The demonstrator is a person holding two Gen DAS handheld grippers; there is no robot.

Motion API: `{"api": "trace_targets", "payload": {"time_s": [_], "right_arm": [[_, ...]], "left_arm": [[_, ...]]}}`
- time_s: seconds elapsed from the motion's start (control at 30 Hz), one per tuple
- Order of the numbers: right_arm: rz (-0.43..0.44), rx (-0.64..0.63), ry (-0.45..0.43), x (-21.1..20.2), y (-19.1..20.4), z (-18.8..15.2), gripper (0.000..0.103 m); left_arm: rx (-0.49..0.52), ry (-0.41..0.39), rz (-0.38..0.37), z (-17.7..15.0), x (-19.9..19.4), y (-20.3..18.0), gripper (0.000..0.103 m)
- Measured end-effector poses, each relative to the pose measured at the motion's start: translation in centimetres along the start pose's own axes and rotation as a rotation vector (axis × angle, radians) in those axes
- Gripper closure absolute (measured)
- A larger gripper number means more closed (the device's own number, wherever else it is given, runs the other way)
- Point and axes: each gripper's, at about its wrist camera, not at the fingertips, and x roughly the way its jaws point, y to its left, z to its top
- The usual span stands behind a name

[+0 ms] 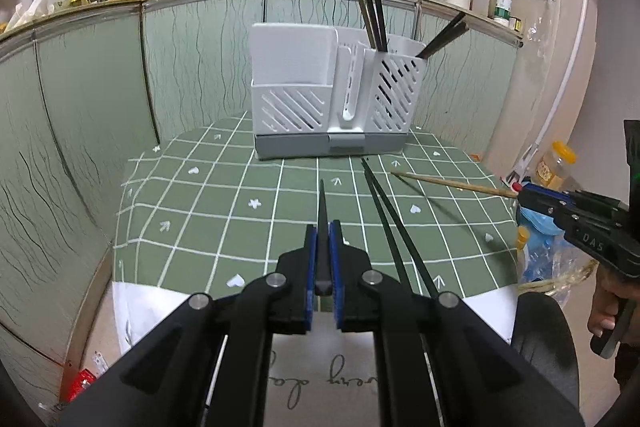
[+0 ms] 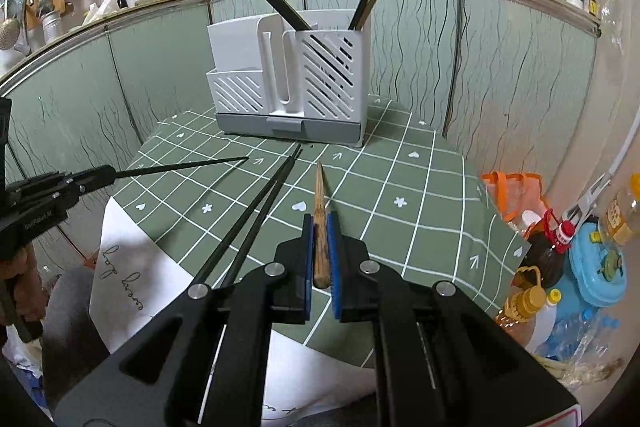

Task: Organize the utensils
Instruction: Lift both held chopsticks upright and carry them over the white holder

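Note:
My left gripper is shut on a black chopstick that points toward the white utensil holder. My right gripper is shut on a wooden chopstick, also aimed at the holder. Both are held above the green checked cloth. Two more black chopsticks lie on the cloth between the grippers, seen in the right wrist view as a pair. Several dark chopsticks stand in the holder's right slotted compartment. The right gripper shows at the edge of the left view with its wooden chopstick.
The holder stands at the table's far edge against green panelled counter fronts. Bottles and a blue container crowd the floor to the right. A white printed sheet hangs at the near table edge. Pans and bowls sit on the counter behind.

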Motion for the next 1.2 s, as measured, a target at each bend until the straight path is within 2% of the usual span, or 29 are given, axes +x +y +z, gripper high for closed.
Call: {"api": "trace_targets", "payload": {"time_s": [0.6,1.2], "right_arm": [[0.047,0.016,-0.047,-3.4,-1.5,6.1,0.097],[0.086,0.012,-0.088,-6.1,-2.2,11.0,0.097]], "left_arm": [[0.040,-0.072,-0.031,6.1,-3.8,0.6,0.095],[0.060,-0.077,-0.081,9.7,-4.4,1.2,0.095]]}}
